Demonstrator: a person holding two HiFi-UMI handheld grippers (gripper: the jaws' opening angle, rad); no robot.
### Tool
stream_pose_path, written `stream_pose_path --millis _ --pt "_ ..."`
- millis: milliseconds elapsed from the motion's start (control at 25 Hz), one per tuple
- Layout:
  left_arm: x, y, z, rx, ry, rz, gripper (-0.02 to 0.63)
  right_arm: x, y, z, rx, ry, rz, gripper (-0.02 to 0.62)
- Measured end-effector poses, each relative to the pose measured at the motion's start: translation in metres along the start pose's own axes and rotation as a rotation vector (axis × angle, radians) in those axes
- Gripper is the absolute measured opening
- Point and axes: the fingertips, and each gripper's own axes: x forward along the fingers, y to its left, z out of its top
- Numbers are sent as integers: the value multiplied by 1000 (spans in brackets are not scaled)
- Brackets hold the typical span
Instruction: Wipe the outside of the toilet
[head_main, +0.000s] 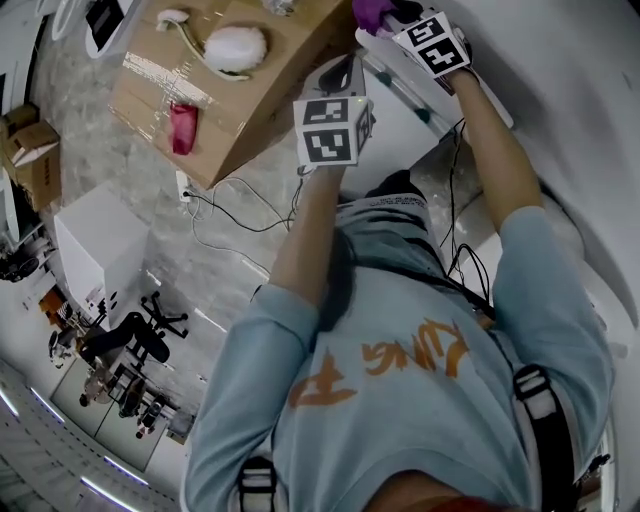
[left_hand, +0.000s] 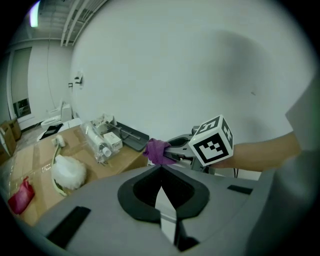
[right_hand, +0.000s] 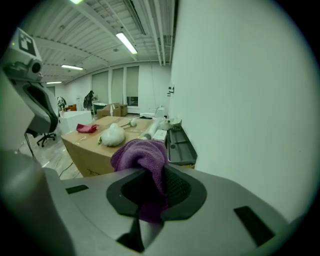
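Head view: both grippers are raised ahead of the person, toward the wall. The right gripper (head_main: 393, 17) carries a purple cloth (head_main: 370, 12) at its tip. I judge it is held out front so that the cloth meets the surface first. The left gripper (head_main: 342, 75) hangs just short of it and looks idle. Beneath them lies what I take for the toilet (head_main: 395, 135), a white body whose shape cannot be made out. A box (head_main: 140, 100) stands off to the left.

Left gripper view: its jaws are together with nothing between them. Ahead, the right gripper pinches the cloth into a small wad, apart from the wall.

Right gripper view: its jaws are clamped on the cloth, which bulges above them in a soft knitted fold and trails down between them. No toilet surface touches the cloth here, and the toilet itself does not show in this view — the wipe looks not yet begun
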Motion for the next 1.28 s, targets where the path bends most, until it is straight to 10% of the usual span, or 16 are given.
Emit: stream_pose_path --millis 360,1280 --pt "-1 -1 -7 9 20 13 25 5 6 -14 -192 113 52 69" --pt "-13 -19 -7 67 6 -24 25 -46 -1 -51 -148 174 38 66"
